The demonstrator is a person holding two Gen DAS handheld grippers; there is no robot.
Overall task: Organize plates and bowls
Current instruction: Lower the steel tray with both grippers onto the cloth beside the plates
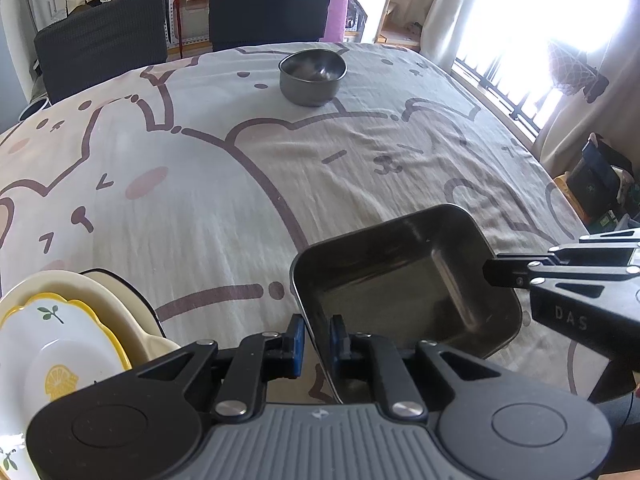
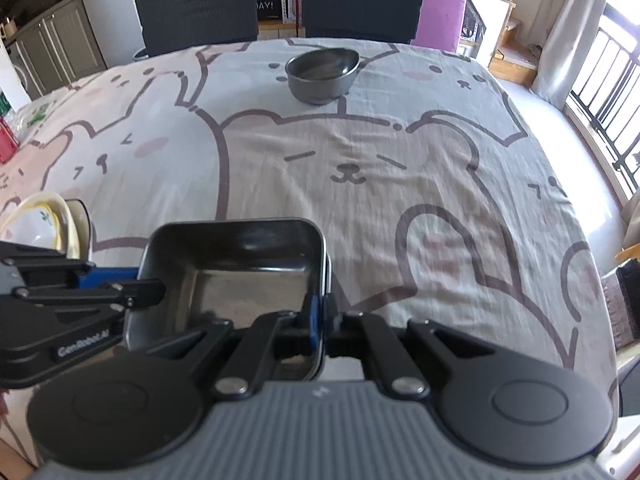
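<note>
A dark square metal tray (image 1: 400, 280) (image 2: 240, 280) is low over the tablecloth near the front edge, between both grippers. My right gripper (image 2: 322, 320) (image 1: 494, 274) is shut on the tray's right wall. My left gripper (image 1: 317, 340) (image 2: 148, 282) straddles the tray's left wall with its blue pads slightly apart, not pressing on it. A round metal bowl (image 1: 312, 76) (image 2: 322, 74) stands alone at the far side of the table. A stack of plates (image 1: 60, 340) (image 2: 44, 216), topped by a white one with a yellow rim and a lemon print, sits left of the tray.
The table wears a bear-print cloth (image 1: 240, 184) (image 2: 400, 160). Two dark chairs (image 1: 100, 36) (image 2: 196, 8) stand at the far edge. A bright window with railings (image 2: 612, 100) is on the right. A red item (image 2: 6, 140) lies at the table's left edge.
</note>
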